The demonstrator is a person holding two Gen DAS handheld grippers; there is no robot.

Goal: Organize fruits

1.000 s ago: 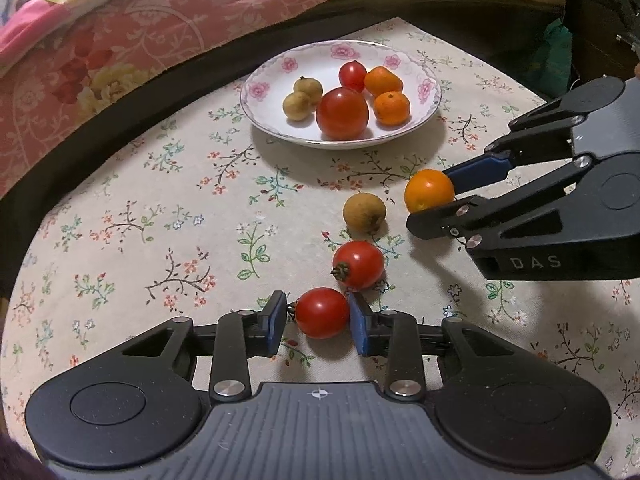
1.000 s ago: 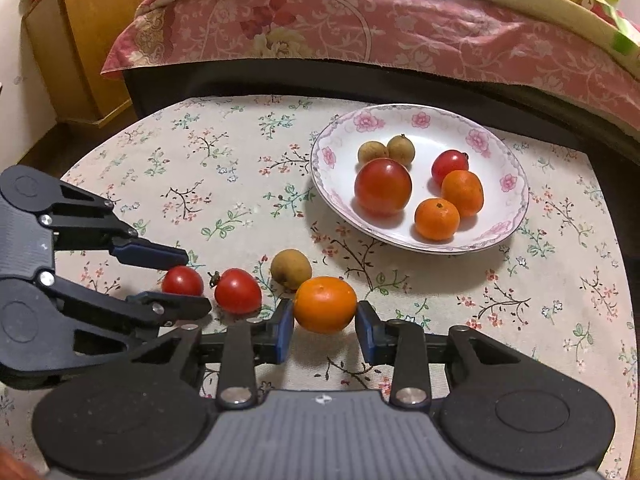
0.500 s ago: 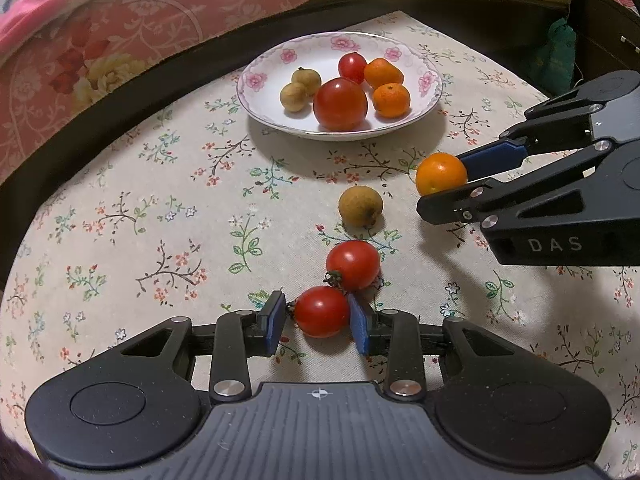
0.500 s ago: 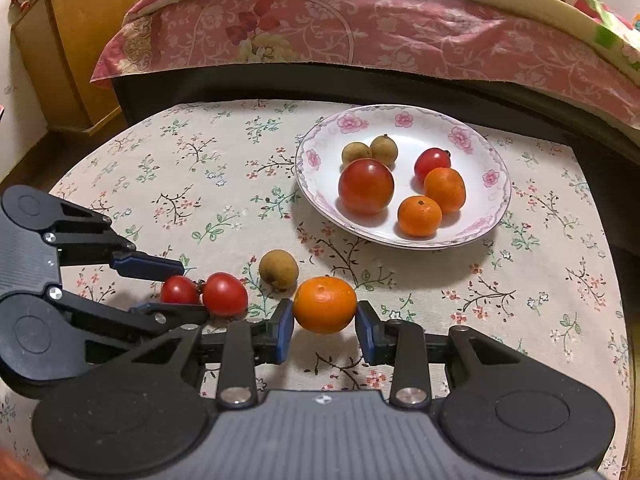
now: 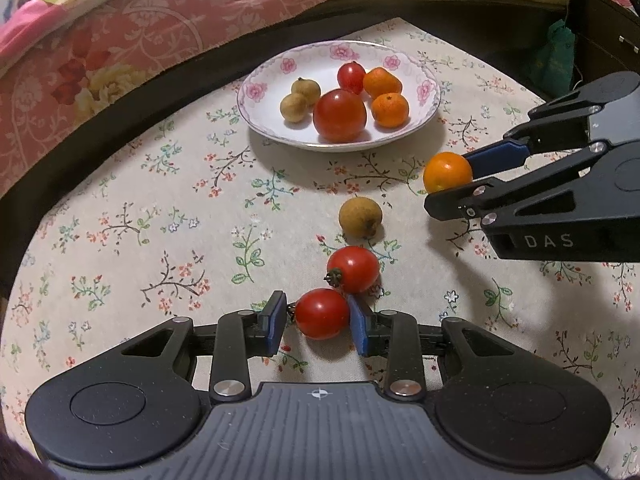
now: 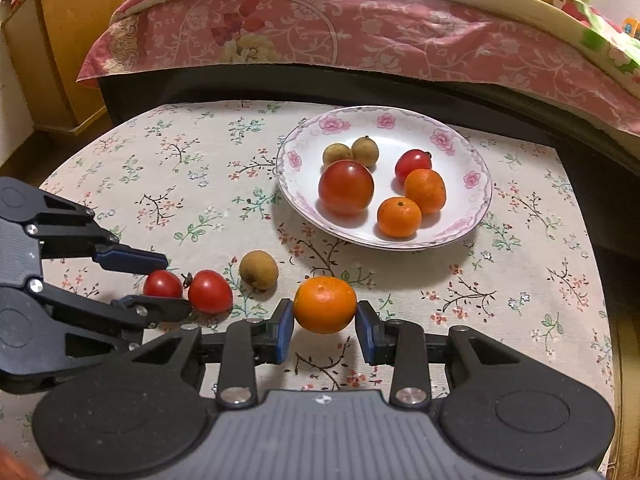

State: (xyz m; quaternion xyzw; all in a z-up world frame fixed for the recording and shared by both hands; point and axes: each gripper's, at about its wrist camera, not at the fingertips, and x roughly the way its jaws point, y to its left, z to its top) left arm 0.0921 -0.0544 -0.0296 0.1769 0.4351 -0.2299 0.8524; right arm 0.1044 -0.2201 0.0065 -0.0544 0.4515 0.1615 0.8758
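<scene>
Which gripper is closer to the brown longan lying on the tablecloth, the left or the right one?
Neither is clearly nearer. The left gripper, around a small tomato, has a second tomato between it and the longan. The right gripper holds an orange beside the longan.

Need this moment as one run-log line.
left tool: around cherry tomato, on tablecloth | right tool: holding mandarin, lifted | plate: six fruits | loose: longan, second tomato

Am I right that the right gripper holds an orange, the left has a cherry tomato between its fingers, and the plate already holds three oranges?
Not quite: the plate holds two oranges, not three, as the right wrist view shows. The rest stands: the right gripper holds an orange, and the left gripper has a cherry tomato between its fingers.
</scene>
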